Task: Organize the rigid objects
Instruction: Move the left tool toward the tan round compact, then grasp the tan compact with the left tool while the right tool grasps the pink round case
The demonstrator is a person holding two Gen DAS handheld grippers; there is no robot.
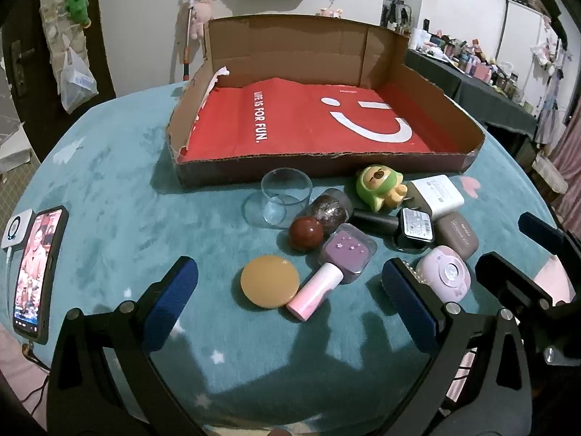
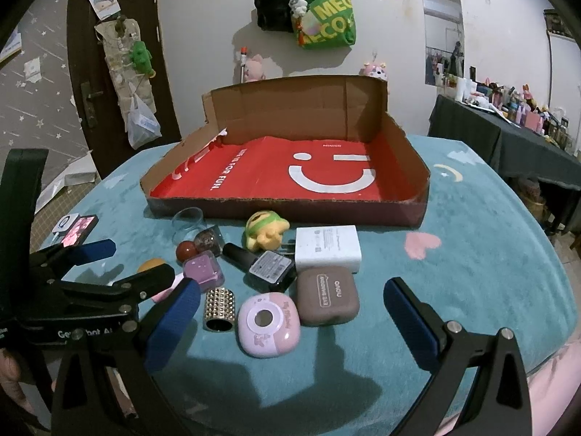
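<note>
Hovering with both jaws spread and empty over a cluster of small items heaped before an empty cardboard box (image 1: 326, 178).

Left gripper (image 1: 288, 283) brackets the orange disc (image 1: 269, 281) and pink-capped bottle (image 1: 328, 272), likely first picks; right gripper (image 2: 292, 309) frames the lilac case (image 2: 268, 324) and brown case (image 2: 328, 301), the box lying beyond both sets of jaws.

- The shallow brown corrugated-cardboard tray (image 2: 363, 107) looked matt, with a red paper lining.
- The fuzzy teal tablecloth (image 1: 138, 225) looked plush.
- The clear glass cup (image 1: 285, 196) looked glossy.
</note>
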